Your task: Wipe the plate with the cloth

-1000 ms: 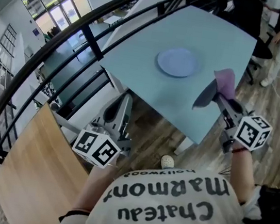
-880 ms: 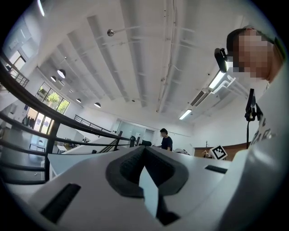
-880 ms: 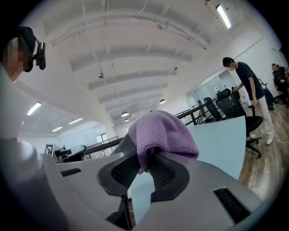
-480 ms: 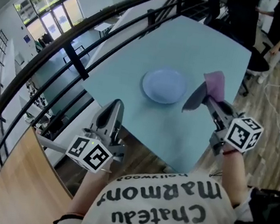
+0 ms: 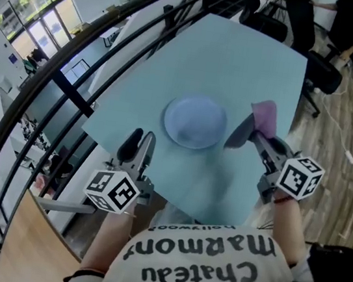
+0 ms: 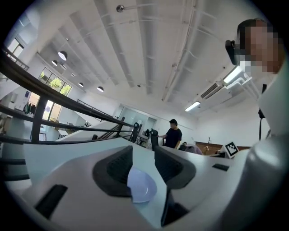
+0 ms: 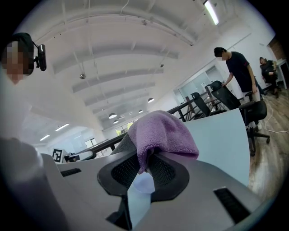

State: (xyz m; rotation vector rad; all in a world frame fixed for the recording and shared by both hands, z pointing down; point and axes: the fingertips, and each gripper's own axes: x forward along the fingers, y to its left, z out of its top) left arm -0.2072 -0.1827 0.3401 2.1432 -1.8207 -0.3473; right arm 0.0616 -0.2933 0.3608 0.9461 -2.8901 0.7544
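Observation:
A pale blue plate [image 5: 194, 121] lies in the middle of the light blue table [image 5: 241, 61]. My right gripper [image 5: 256, 137] is shut on a purple cloth [image 5: 264, 116], holding it just right of the plate above the tabletop. In the right gripper view the cloth [image 7: 162, 131] drapes over the jaws, and the plate [image 7: 143, 184] shows beneath it. My left gripper [image 5: 137, 143] hovers at the table's near left edge, short of the plate. Its jaws have just been opening and nothing is between them. The plate [image 6: 142, 186] shows beyond the gap.
A black railing [image 5: 77, 56] runs along the table's left side. Office chairs [image 5: 322, 70] and a standing person [image 5: 348, 25] are at the far right, above wooden floor [image 5: 340, 148]. The person [image 6: 173, 135] also appears past the table's far end.
Both grippers have moved forward toward the plate. The left one came from over the floor to the table's near edge and its jaws have parted. The cloth stays in the right gripper.

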